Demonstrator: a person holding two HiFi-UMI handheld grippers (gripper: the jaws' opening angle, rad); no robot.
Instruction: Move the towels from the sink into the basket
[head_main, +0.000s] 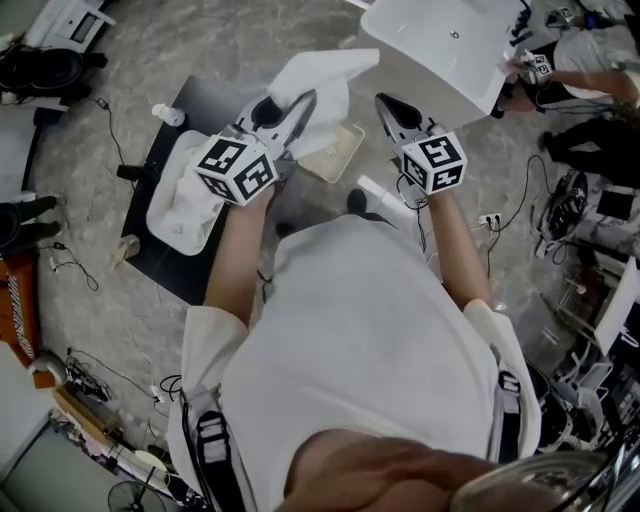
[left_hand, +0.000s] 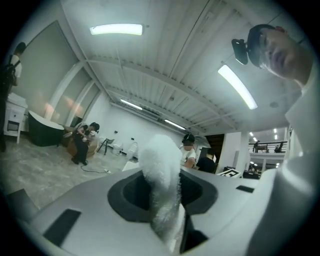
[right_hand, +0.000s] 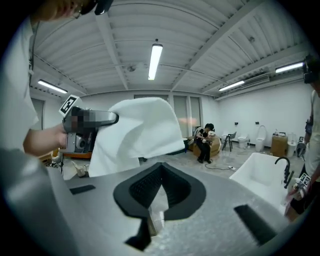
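My left gripper (head_main: 296, 108) is shut on a white towel (head_main: 325, 88), which hangs from its jaws above the floor. In the left gripper view the fluffy towel (left_hand: 162, 190) stands clamped between the two jaws. The right gripper view shows the same towel (right_hand: 140, 130) draped from the left gripper (right_hand: 116, 118). A beige basket (head_main: 338, 152) stands on the floor just below and beyond the towel. My right gripper (head_main: 388, 105) is to the right of the basket, its jaws together with nothing between them. The white sink (head_main: 440, 45) is at the top right.
A black mat (head_main: 165, 255) at the left carries a white basin with more white cloth (head_main: 185, 195). A bottle (head_main: 168, 114) stands at the mat's far corner. Cables and a power strip (head_main: 487, 220) lie on the floor. Other people are at the right edge and in the background.
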